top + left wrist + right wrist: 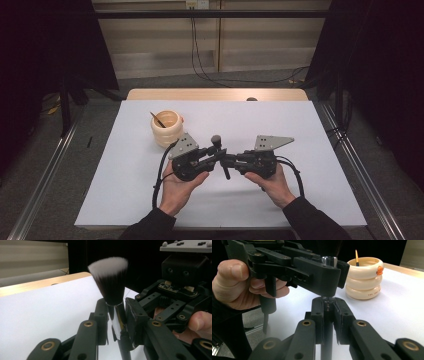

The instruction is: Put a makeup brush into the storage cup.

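Starting at the left of the high view, we see a cream ribbed holder point(167, 128) standing upright on the white tabletop point(300, 190), with a thin brush handle point(158, 119) leaning inside it. In the right gripper view the same holder point(364, 280) sits well beyond the grippers, an orange tab on its rim.

Nearer to us, the left gripper point(212, 152) is held in the person's left hand point(179, 187), above the middle of the tabletop and pointing toward the other gripper. Its jaws are closed on a makeup brush point(219, 150). In the left gripper view the brush point(113, 290) stands upright, and the two black jaws press on the shiny metal ferrule just under the dark, white-tipped bristles (no gap shows on either side of the ferrule).

Moving right, the right gripper point(229, 161) faces the left one, held in the right hand point(272, 184). In the right gripper view its jaws are shut tight on the dark lower handle of the brush point(327, 315), directly beneath the left gripper point(332, 277), whose own jaws clamp the ferrule above. So we find the brush gripped by both at once, upright and clear of the tabletop, between the two hands.

Black cables trail from both grippers toward the person's sleeves.
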Tool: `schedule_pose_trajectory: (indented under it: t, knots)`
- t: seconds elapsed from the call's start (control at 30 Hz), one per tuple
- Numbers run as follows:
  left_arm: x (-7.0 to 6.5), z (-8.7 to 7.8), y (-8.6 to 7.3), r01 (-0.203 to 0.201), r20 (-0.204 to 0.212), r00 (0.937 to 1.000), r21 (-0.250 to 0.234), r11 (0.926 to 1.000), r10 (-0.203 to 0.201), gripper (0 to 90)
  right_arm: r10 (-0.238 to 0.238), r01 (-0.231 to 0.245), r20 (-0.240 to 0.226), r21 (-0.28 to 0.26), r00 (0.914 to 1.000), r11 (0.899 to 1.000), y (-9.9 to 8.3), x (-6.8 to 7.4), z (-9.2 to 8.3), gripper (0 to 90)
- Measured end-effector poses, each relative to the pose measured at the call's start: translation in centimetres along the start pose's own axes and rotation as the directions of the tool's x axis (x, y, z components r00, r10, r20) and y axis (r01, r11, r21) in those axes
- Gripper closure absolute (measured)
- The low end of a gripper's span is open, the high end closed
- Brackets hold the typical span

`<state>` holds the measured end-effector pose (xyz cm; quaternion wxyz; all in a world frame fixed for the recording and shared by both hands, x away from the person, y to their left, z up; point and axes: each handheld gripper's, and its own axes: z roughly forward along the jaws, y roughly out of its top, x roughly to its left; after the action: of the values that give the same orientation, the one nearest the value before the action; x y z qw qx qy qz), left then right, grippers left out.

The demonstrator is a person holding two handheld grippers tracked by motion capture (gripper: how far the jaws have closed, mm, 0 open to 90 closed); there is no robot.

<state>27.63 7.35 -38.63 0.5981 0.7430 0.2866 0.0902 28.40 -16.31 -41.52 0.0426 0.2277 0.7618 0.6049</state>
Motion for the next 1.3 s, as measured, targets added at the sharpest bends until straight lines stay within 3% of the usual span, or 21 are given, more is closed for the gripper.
schedule_pose_trajectory:
  t: [0.07, 0.1, 0.13, 0.23, 0.4, 0.5, 0.57, 0.63, 0.77, 1.3]
  knots:
    - [-0.01, -0.01, 0.02, -0.005, 0.003, 1.0, 0.001, 1.0, 0.005, 74.4, 0.001, -0.001, 0.003, 0.001, 1.0, 1.0, -0.01, 0.03, 0.01, 79.0]
    - [0.03, 0.09, -0.03, -0.002, 0.026, 0.9996, -0.004, 1.0, 0.002, 75.4, 0.0, 0.0, 0.004, 0.002, 1.0, 1.0, -0.02, 0.03, 0.03, 78.9]
    - [-0.1, 0.03, 0.0, -0.01, 0.006, 0.9999, 0.006, 0.9999, 0.01, 76.1, -0.003, 0.003, 0.002, 0.002, 1.0, 1.0, -0.03, 0.04, 0.08, 78.9]
    - [-0.19, 0.04, 0.07, -0.015, 0.017, 0.9997, 0.004, 0.9999, 0.015, 77.2, -0.003, 0.003, 0.001, 0.001, 1.0, 1.0, -0.05, 0.09, 0.11, 78.9]
    - [-0.55, 0.07, 0.06, -0.028, -0.011, 0.9995, -0.005, 0.9996, 0.028, 77.4, -0.003, 0.003, 0.0, -0.007, 1.0, 1.0, 0.02, 0.11, 0.12, 78.9]
    - [-0.47, 0.12, -0.03, -0.028, 0.008, 0.9996, -0.015, 0.9995, 0.028, 77.5, -0.002, 0.002, 0.001, -0.006, 1.0, 1.0, -0.06, 0.05, 0.1, 78.8]
    - [-0.61, 0.03, 0.02, -0.03, -0.007, 0.9995, -0.006, 0.9995, 0.03, 77.6, -0.007, 0.007, -0.005, -0.003, 1.0, 1.0, 0.0, 0.04, 0.09, 78.6]
    - [-0.54, 0.08, 0.01, -0.026, 0.011, 0.9996, -0.02, 0.9995, 0.026, 77.6, -0.006, 0.006, -0.011, -0.004, 0.9999, 1.0, 0.01, 0.03, 0.01, 78.5]
    - [-0.5, 0.0, 0.02, -0.026, 0.005, 0.9997, -0.016, 0.9995, 0.026, 77.6, -0.007, 0.007, -0.013, -0.01, 0.9999, 1.0, 0.02, -0.01, -0.01, 77.2]
    - [-0.23, -0.34, 0.13, -0.017, -0.005, 0.9998, -0.019, 0.9997, 0.017, 77.6, 0.009, -0.009, 0.021, -0.002, 0.9997, 1.0, -0.1, -0.19, -0.01, 44.8]
